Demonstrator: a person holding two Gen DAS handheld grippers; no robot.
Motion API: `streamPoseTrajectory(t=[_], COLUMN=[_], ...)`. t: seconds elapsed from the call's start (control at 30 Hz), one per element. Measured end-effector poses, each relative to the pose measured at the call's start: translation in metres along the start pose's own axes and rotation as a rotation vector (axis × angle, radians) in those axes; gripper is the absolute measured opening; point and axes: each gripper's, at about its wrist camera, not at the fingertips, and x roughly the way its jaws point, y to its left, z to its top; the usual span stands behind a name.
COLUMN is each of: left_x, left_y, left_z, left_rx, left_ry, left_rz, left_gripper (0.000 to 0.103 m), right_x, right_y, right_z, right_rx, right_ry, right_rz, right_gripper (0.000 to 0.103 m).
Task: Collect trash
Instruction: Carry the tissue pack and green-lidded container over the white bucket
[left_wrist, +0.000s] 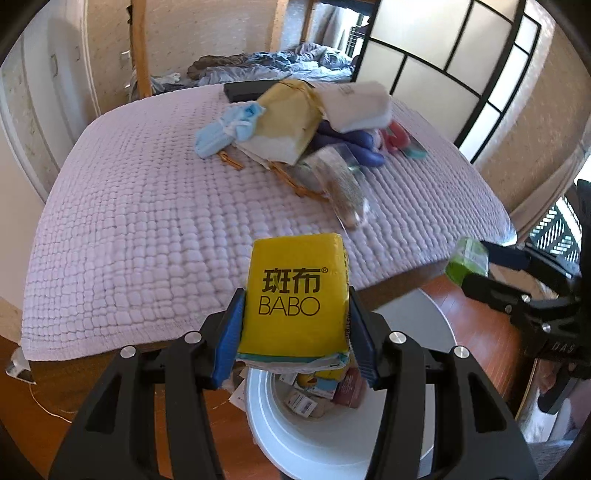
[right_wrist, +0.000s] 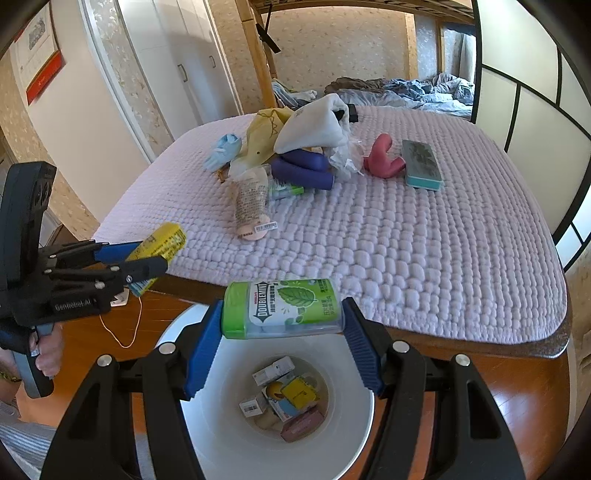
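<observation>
- Above the white bin (right_wrist: 236, 443) on the wood floor, your left gripper (left_wrist: 295, 325) is clamped on a yellow tissue pack (left_wrist: 295, 295); its front reads "BABO" under two Chinese characters with a registered mark.
- Your right gripper (right_wrist: 282, 336) is clamped end to end on a green gum bottle (right_wrist: 282, 308) lying sideways between the blue pads; the label reads "DOUBLEMINT" beside a leaf drawing, and the smaller print is too fine to read.
- Inside the bin you see small cartons, one with a barcode, a yellow packet and a pinkish box; their writing is unreadable.
- On the lilac quilted bedspread (right_wrist: 406, 258) beyond the bin lies the remaining pile: a clear printed tube with a barcode sticker (right_wrist: 253, 206), a blue glove (right_wrist: 221, 151), a white padded mailer (right_wrist: 317, 125), a purple roll (right_wrist: 306, 170), a pink curved piece (right_wrist: 382, 158) and a teal-edged box (right_wrist: 421, 164).
- The left gripper's housing shows "GenRobot.AI" in the right wrist view.
</observation>
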Motion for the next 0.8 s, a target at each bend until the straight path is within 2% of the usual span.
streamPoseTrajectory(t=[0.8], left_x=[-0.005], left_y=[-0.039], left_z=[-0.038], left_rx=[0.133], left_ry=[0.063], left_rz=[-0.012], left_gripper=[0.054], right_x=[-0.012], right_y=[0.011], right_z=[-0.027], right_rx=[0.006], right_ry=[0.047], right_rz=[0.010], right_gripper=[0.063])
